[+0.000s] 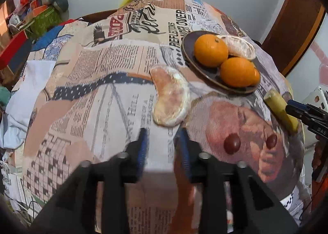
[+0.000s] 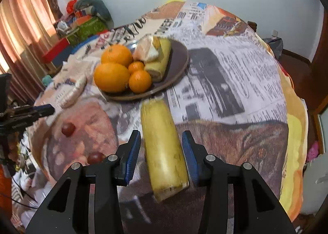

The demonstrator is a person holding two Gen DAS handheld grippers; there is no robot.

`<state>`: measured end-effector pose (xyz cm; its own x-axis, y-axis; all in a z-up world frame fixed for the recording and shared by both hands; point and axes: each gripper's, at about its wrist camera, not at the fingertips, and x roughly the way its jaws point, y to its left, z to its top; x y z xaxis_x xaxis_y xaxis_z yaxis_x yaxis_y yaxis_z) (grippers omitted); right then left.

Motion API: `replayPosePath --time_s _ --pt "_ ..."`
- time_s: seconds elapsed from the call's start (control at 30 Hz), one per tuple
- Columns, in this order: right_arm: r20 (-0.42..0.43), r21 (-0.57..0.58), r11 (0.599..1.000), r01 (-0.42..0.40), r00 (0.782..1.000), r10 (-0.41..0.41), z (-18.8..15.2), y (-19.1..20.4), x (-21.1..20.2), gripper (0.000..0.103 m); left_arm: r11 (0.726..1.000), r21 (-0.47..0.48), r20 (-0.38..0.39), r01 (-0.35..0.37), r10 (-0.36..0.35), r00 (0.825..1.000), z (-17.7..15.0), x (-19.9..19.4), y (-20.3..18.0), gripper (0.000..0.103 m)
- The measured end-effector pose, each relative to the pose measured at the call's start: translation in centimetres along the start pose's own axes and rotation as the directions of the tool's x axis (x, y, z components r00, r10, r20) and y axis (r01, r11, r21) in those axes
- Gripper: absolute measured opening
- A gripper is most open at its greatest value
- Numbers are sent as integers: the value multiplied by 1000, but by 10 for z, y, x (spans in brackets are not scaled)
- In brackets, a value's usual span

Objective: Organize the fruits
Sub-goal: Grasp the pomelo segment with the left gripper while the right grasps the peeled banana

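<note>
Item: right claw (image 2: 162, 152), lower centre of the right wrist view. Jaws parted wider than the pale yellow cane piece (image 2: 164, 148) lying lengthwise between them; a gap shows on the left side, the right pad is close to touching. Whether it grips or merely straddles the piece cannot be told for certain. In the left wrist view the same piece (image 1: 281, 109) sits at the right edge against the claw's black tip, raised and tilted. It points toward the plate, probably so it can join the others there.

Item: left claw (image 1: 163, 145), lower centre of the left wrist view. Jaws partly open, nothing between them, poised just short of the peeled pomelo segment (image 1: 171, 97) lying on the tabletop (image 1: 92, 94), likely its next pick.

Item: brown plate (image 2: 176, 64), upper centre of the right wrist view. Contents: two large oranges (image 2: 111, 77), two small mandarins (image 2: 140, 81), a peeled segment (image 2: 146, 50), and a second cane piece (image 2: 161, 59) along the far side. Fruit is heaped to one side, leaving bare plate on the right.

Item: loose on the newspaper-print cloth, two red grapes (image 1: 231, 143), lower right of the left wrist view, well apart from the plate, not yet gathered.
</note>
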<state>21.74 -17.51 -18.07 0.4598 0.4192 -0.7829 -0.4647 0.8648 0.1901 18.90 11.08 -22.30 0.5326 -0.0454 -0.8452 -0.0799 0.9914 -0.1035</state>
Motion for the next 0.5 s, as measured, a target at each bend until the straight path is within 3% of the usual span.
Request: replayPosePath --time_s 0.17,0.33,0.5 --pt "0 -36 999 4 1000 -4 10 7 9 39 1000 13 3 6 -6 1000 19 13 -8 58" --pt "-31 -72 997 25 999 -27 10 11 25 40 1000 3 -33 22 -22 999 35 37 -5 58" --pt "-46 -43 999 -6 999 4 10 3 37 40 1000 2 -35 30 -30 999 47 50 -5 58"
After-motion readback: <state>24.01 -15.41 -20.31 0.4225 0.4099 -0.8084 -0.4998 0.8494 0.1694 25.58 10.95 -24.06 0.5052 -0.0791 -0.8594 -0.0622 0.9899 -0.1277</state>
